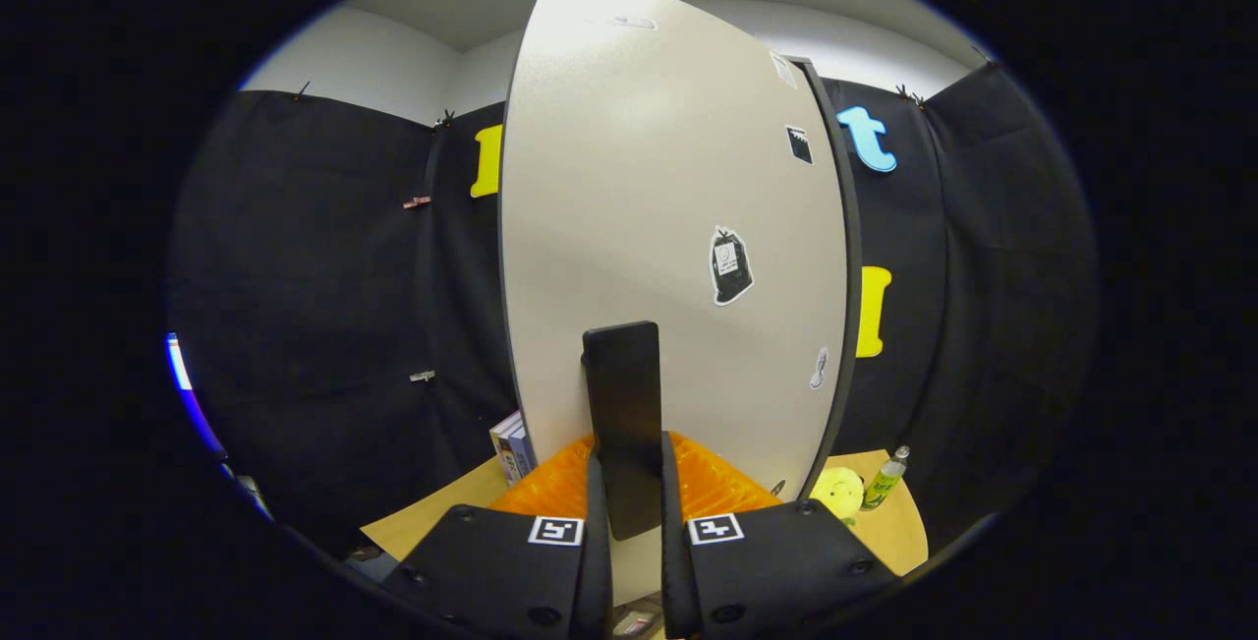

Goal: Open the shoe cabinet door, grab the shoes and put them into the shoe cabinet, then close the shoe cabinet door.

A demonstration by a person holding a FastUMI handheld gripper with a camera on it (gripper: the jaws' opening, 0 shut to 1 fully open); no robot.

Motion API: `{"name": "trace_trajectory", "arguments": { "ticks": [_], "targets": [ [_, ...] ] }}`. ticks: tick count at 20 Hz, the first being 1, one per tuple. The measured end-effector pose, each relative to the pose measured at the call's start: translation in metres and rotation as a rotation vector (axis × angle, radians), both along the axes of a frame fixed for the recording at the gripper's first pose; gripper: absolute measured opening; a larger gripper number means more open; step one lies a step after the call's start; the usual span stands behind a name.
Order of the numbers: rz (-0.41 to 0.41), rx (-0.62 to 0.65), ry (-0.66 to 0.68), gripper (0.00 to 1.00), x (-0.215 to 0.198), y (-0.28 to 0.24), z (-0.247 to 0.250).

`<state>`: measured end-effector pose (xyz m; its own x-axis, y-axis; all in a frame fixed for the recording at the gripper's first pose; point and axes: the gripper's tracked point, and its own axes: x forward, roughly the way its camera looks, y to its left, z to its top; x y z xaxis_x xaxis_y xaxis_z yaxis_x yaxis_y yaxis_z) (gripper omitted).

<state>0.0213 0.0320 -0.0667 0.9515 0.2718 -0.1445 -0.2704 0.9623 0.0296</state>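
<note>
**Fingers on the cabinet handle**

The hand-held gripper (629, 497) sits at the bottom centre of the frame with its two fingers drawn close on either side of a dark, flat upright handle (622, 424). Both appear to press on it, one on each side, so the grip looks clamped. That hold makes sense: the handle is the only part of the door that gives purchase for swinging it.

The shoe cabinet door (668, 227), a pale panel with a dark edge, rises from the fingers through the middle of the frame to the top. A few stickers (730, 266) dot its right half. Whether it is being opened or shut I cannot say from here; it seems to stand at an angle to the gripper.

I cannot pick out any shoes. Something bright orange (713, 483) lies low behind the fingers at the foot of the door, but what it is stays unclear. In the lower right, on the tan desk (899, 522), are a yellow plush toy (838, 491) and a small green bottle (886, 478); in the lower left, some books (511, 443) stand beside the cabinet.
</note>
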Motion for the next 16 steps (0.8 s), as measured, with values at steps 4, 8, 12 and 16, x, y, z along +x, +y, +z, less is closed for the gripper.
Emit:
{"name": "trace_trajectory", "arguments": {
  "ticks": [4, 8, 12, 16],
  "targets": [
    [0.011, 0.03, -0.002, 0.23, -0.011, -0.019, 0.003],
    [-0.019, 0.018, -0.007, 0.23, -0.017, -0.033, 0.003],
    [-0.055, 0.019, -0.01, 0.23, -0.021, -0.048, 0.005],
    [-0.109, 0.026, -0.005, 0.22, -0.029, -0.067, 0.006]
  ]
}}
